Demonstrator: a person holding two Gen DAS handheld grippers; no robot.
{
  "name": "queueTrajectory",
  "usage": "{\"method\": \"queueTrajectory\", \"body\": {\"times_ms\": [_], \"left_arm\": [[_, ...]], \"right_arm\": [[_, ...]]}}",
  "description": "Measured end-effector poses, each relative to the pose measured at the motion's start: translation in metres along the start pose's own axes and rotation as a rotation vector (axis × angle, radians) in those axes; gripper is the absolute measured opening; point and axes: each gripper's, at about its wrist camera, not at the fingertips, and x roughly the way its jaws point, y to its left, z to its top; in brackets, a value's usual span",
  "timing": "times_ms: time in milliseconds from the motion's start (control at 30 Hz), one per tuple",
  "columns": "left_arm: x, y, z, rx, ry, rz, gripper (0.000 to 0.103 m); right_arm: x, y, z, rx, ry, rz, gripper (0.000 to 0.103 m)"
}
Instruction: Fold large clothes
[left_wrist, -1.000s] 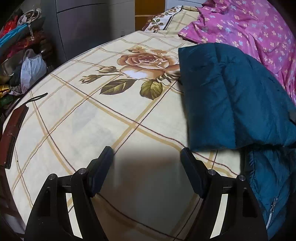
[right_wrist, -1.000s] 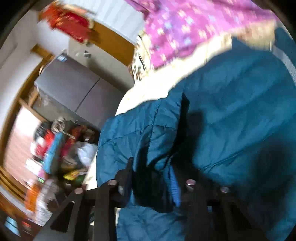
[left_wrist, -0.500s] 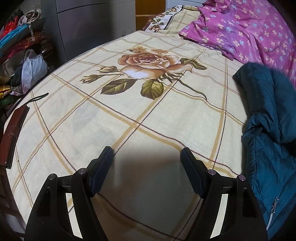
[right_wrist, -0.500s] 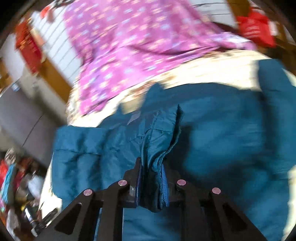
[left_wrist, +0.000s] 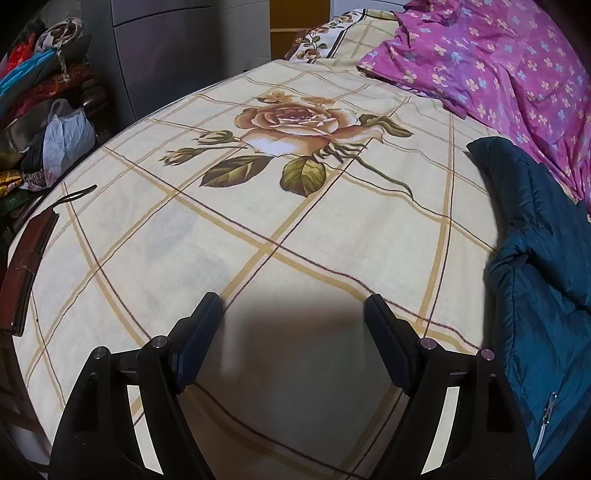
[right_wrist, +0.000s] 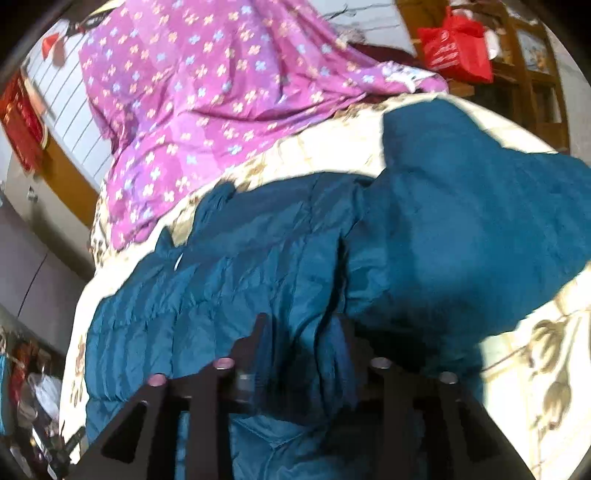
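A large teal padded jacket lies on the bed, one side folded over the rest. My right gripper hovers low over it, its jaws opening. A loose ridge of the jacket's cloth sits between the fingers, and the pads no longer pinch it. In the left wrist view only the jacket's edge and zipper show at the far right. My left gripper is open above the cream, rose-printed bedsheet, with nothing between its fingers.
A purple flowered quilt is heaped at the head of the bed, just beyond the jacket. A grey cabinet and a pile of clothes and bags stand left of the bed. A red bag hangs behind.
The jacket flap that lay across the sheet was carried right, onto the rest of the jacket. The right gripper swung with it and its jaws parted off the pinched fold. The left gripper stayed put.
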Motion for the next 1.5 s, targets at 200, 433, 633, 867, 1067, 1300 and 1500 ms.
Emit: {"method": "queueTrajectory", "body": {"times_ms": [200,433,633,867,1067,1300,1500], "left_arm": [[-0.023,-0.033,0.034,0.034,-0.062,-0.029,0.080],[-0.032,-0.172,0.071,0.249,-0.134,-0.247,0.080],[0.033,-0.221,0.054,0.293,0.033,-0.259,0.082],[0.027,-0.202,0.045,0.224,0.038,-0.324,0.083],[0.018,-0.193,0.036,0.189,0.011,-0.319,0.083],[0.008,-0.190,0.037,0.209,0.025,-0.302,0.085],[-0.040,-0.158,0.010,0.228,-0.003,-0.366,0.085]], "right_arm": [[-0.043,0.008,0.005,-0.002,-0.140,-0.010,0.051],[0.005,0.090,-0.024,-0.250,-0.010,0.077,0.051],[0.054,0.053,-0.037,-0.224,0.097,-0.016,0.051],[0.058,0.037,-0.033,-0.191,0.089,0.014,0.051],[0.032,0.059,-0.021,-0.158,-0.012,0.035,0.063],[0.047,0.081,-0.031,-0.234,0.087,-0.140,0.089],[-0.019,0.106,-0.070,-0.272,0.031,-0.105,0.089]]}}
